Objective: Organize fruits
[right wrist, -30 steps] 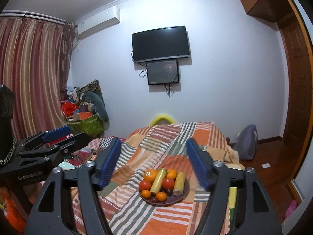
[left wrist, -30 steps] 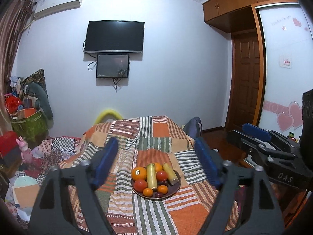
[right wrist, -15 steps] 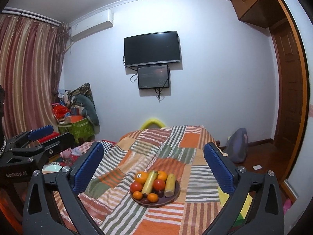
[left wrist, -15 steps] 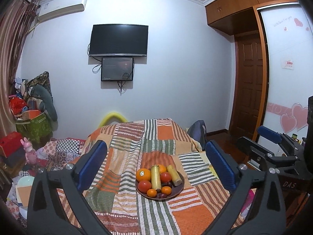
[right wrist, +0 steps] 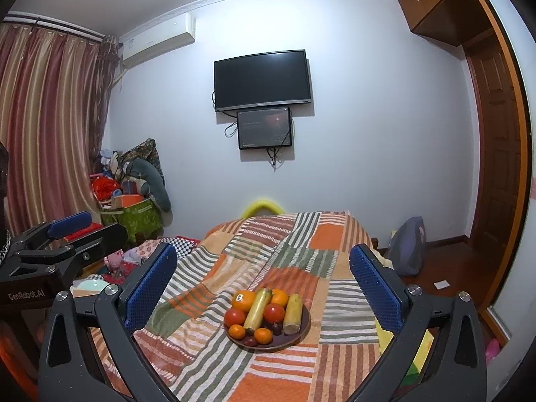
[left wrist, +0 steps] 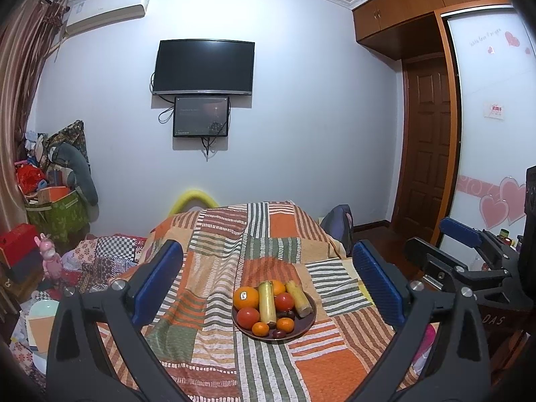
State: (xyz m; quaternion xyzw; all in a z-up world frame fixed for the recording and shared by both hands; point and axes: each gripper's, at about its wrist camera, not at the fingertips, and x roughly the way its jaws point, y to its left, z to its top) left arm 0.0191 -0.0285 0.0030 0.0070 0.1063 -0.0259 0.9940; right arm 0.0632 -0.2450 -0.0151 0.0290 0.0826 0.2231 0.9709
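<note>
A dark round plate (left wrist: 309,321) (right wrist: 301,331) sits on a striped patchwork cover, piled with oranges (left wrist: 246,298) (right wrist: 244,300), red tomatoes (left wrist: 248,317) (right wrist: 274,313), small mandarins, dark grapes and two yellow-green cane pieces (left wrist: 267,302) (right wrist: 257,308). My left gripper (left wrist: 268,273) hangs open in front of the plate, well short of it, with nothing between its blue pads. My right gripper (right wrist: 263,268) is open too, just as far back and empty. Each gripper shows at the edge of the other's view.
The covered table (left wrist: 214,331) drops off at its front and sides. Piled bags and boxes (left wrist: 53,201) stand at the left by a curtain. A wooden door (left wrist: 425,154) and wardrobe are on the right. Screens (right wrist: 263,80) hang on the far wall.
Both grippers' jaws have spread wider since the earliest frames. The views shifted slightly, so the plate now sits a little higher and closer to centre.
</note>
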